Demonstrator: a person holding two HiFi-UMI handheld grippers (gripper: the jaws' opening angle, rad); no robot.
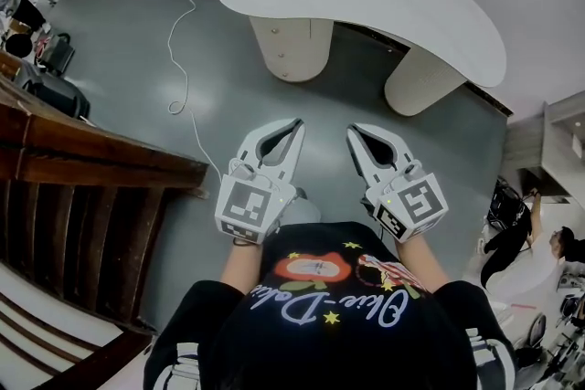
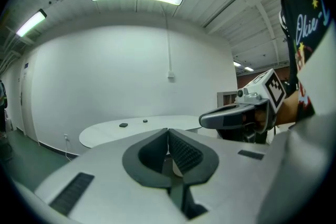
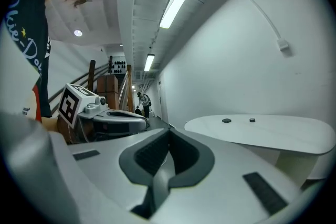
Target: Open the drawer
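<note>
I hold my left gripper (image 1: 295,125) and right gripper (image 1: 353,131) out in front of my chest, side by side and a little apart. Both point forward and tip slightly down. On each, the 2 jaws meet at the tips, with nothing between them. The left marker cube (image 1: 247,205) and right marker cube (image 1: 416,204) sit at the rear of the grippers. My left forearm (image 1: 239,265) and right forearm (image 1: 430,262) run back bare toward my body.

White worktop (image 1: 366,5), grey-green floor (image 1: 119,50), dark brown wood railing (image 1: 91,164). The left claw (image 1: 294,125) and right claw (image 1: 355,132) are pale grey with black-and-white square markers, and the shirt (image 1: 347,342) is black with yellow stars.
</note>
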